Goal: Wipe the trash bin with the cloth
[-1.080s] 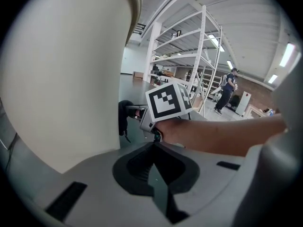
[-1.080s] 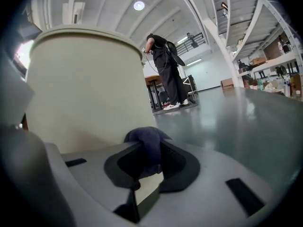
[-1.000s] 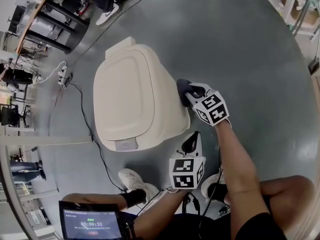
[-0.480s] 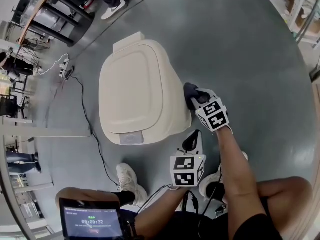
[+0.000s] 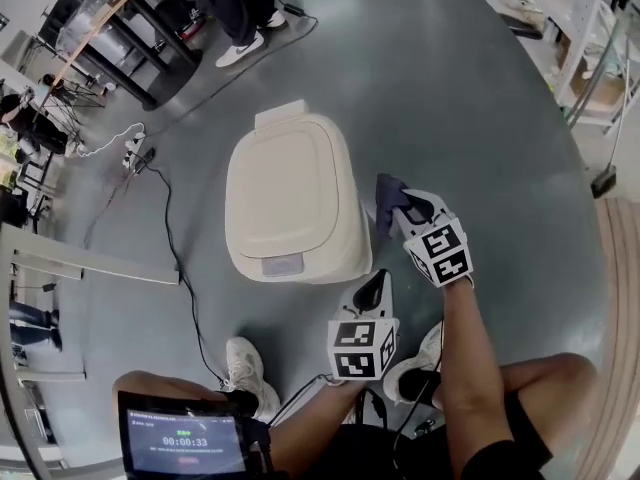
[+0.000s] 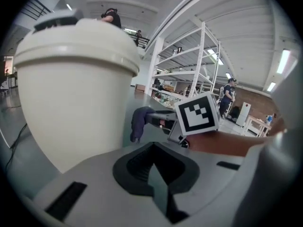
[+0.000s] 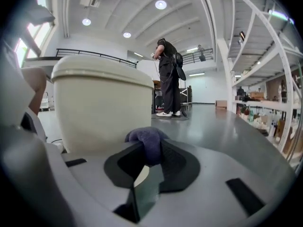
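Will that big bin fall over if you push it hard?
Probably not: the trash bin looks wide and squat, so it might slide on the shiny floor instead. The cloth droops from the right gripper, so it's likely floppy.

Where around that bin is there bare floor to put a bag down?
The grey floor between the trash bin and the white shelving is bare. Left of the bin a cable runs; its near side is crowded by the left gripper, right gripper and a shoe.
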Demonstrator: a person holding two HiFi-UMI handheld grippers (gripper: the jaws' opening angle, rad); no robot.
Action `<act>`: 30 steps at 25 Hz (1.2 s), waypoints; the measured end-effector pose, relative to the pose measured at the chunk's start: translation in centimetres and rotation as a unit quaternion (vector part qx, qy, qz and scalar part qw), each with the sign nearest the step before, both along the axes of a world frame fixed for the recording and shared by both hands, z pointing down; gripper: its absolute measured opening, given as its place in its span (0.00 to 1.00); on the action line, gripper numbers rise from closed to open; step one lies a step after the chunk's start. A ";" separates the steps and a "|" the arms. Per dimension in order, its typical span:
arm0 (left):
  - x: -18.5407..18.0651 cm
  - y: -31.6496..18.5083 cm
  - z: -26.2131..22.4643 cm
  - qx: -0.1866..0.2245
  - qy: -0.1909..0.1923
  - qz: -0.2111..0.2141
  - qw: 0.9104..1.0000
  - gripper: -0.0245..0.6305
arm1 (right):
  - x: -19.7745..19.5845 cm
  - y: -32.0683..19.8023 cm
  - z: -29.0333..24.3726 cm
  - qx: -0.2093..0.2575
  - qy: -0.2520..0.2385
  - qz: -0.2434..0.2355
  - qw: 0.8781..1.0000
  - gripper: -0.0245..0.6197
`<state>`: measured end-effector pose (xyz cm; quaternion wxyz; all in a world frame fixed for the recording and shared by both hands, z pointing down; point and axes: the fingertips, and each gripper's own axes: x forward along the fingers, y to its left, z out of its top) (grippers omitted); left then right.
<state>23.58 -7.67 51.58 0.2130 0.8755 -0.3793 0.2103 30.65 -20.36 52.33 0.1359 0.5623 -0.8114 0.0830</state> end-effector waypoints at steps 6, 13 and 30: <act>-2.7 1.0 -7.7 0.051 0.025 0.004 0.998 0.03 | -1.8 1.7 -11.3 0.067 0.084 -0.031 0.994 0.14; -7.4 -1.0 -20.1 0.171 0.038 0.008 0.984 0.03 | -6.5 2.4 -25.9 0.146 0.155 -0.034 0.976 0.14; -36.1 -16.2 -30.6 0.261 -0.027 -0.100 0.960 0.03 | -33.8 2.7 -35.0 0.191 0.062 -0.119 0.972 0.14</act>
